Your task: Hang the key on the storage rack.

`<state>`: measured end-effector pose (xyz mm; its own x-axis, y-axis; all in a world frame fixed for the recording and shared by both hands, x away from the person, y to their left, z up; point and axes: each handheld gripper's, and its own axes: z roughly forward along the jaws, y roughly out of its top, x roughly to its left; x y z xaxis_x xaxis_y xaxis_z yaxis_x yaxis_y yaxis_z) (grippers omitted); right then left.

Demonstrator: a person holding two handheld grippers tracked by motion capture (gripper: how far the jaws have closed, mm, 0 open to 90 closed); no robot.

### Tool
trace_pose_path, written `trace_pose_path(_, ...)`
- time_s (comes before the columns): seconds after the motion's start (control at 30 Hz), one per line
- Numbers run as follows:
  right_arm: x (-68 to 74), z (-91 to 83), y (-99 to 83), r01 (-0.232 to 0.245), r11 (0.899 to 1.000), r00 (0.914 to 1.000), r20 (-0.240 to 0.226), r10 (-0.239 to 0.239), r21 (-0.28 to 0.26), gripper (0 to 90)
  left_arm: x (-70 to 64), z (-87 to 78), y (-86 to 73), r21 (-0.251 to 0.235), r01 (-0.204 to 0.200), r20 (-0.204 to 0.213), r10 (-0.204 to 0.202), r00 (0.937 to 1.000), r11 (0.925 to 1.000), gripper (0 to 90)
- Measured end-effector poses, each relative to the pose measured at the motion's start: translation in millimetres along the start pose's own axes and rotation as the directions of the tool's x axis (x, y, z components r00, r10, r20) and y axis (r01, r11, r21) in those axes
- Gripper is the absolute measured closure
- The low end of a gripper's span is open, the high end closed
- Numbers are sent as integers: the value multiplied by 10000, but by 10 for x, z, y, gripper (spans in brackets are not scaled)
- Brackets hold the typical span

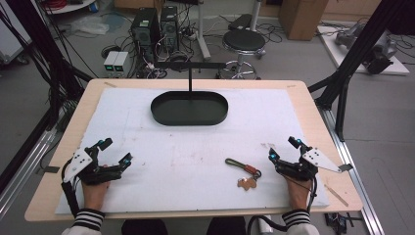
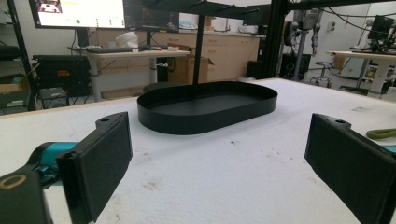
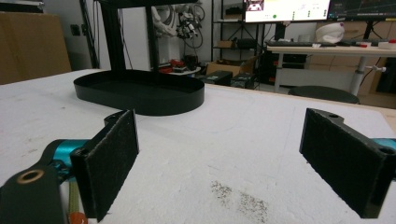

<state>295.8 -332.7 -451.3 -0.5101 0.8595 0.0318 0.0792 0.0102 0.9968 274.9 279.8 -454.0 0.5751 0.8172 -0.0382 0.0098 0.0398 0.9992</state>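
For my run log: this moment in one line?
left gripper open, idle | right gripper open beside keychain | tray stand empty

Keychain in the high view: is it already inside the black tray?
No, the keychain lies on the white mat beside the right gripper, well short of the black tray.

The key ring [image 1: 244, 172] lies flat on the white mat near the front edge, just left of the right gripper [image 1: 284, 148]. An olive-green loop points up-left, a red piece sits mid-way, and a brown tag spreads at its near end. Nothing touches it.
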Motion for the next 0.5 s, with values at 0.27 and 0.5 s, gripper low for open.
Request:
trace_pose_path(0.27,-47,19,32,-283,9991,9994,-181,288,305,108,-5,-3,0,-32,-1,-1,1,10000,10000,78)
trace_pose_path(0.5,-41,76,242,-331,9912,9941,-983,459,1283,108,1,-2,0,-31,-16,24,16,10000,10000,78)
